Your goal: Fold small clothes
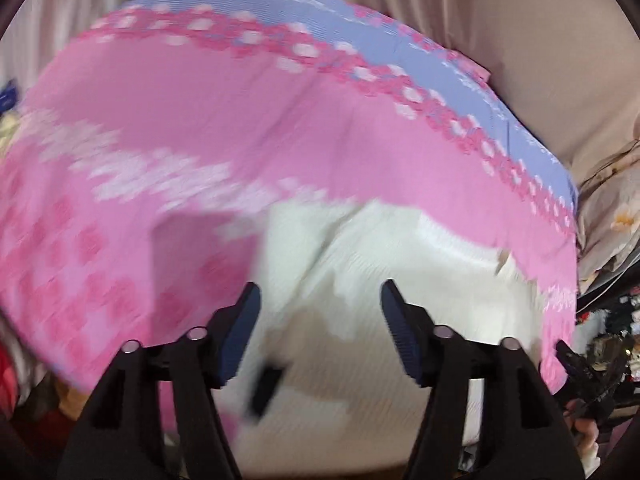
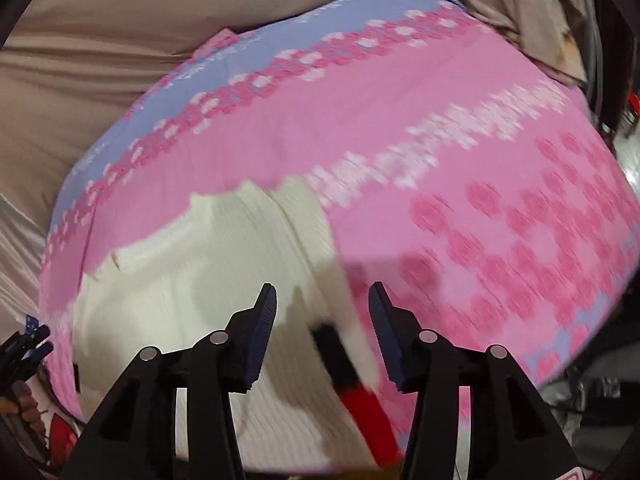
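A small white ribbed garment (image 1: 392, 304) lies on a pink and lilac patterned cloth (image 1: 200, 120). It also shows in the right wrist view (image 2: 208, 264) on the same cloth (image 2: 420, 92). My left gripper (image 1: 320, 300) is open and empty just above the white garment. My right gripper (image 2: 322, 300) is open and empty over the garment's right edge, where a black and red part (image 2: 352, 376) shows. Both views are blurred by motion.
Beige sheet (image 1: 540, 40) surrounds the patterned cloth. A pile of other clothes (image 1: 24, 380) lies at the left. Clutter (image 1: 608, 340) sits at the right edge. The other gripper (image 2: 24, 344) shows at the far left of the right wrist view.
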